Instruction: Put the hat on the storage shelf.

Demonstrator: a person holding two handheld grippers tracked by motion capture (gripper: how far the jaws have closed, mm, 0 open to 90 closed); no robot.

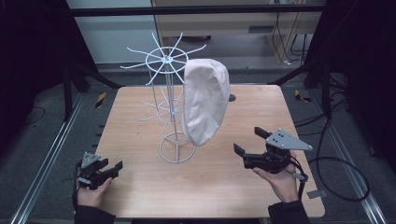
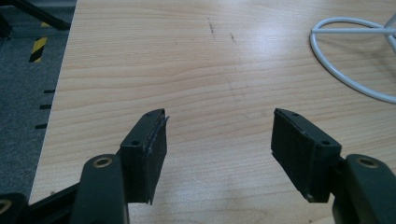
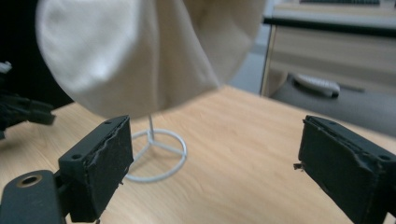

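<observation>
A cream cloth hat point(image 1: 205, 100) hangs on a white wire rack point(image 1: 166, 84) that stands mid-table on a ring base point(image 1: 177, 148). My right gripper point(image 1: 251, 140) is low over the table to the right of the hat, jaws wide open and empty. Its own view shows the hat point(image 3: 140, 51) hanging close ahead above the ring base point(image 3: 156, 156), with nothing between its open jaws point(image 3: 210, 158). My left gripper point(image 1: 112, 168) rests near the table's front left corner, open and empty. Bare wood lies between its jaws point(image 2: 219, 140), and the ring base point(image 2: 348, 70) is off to the right.
The wooden table point(image 1: 140, 186) has metal rails along both sides and grey floor around it. A black cable point(image 1: 343, 179) loops on the floor at the right. Beyond the table stands a desk point(image 3: 336, 51) with a white object beneath it.
</observation>
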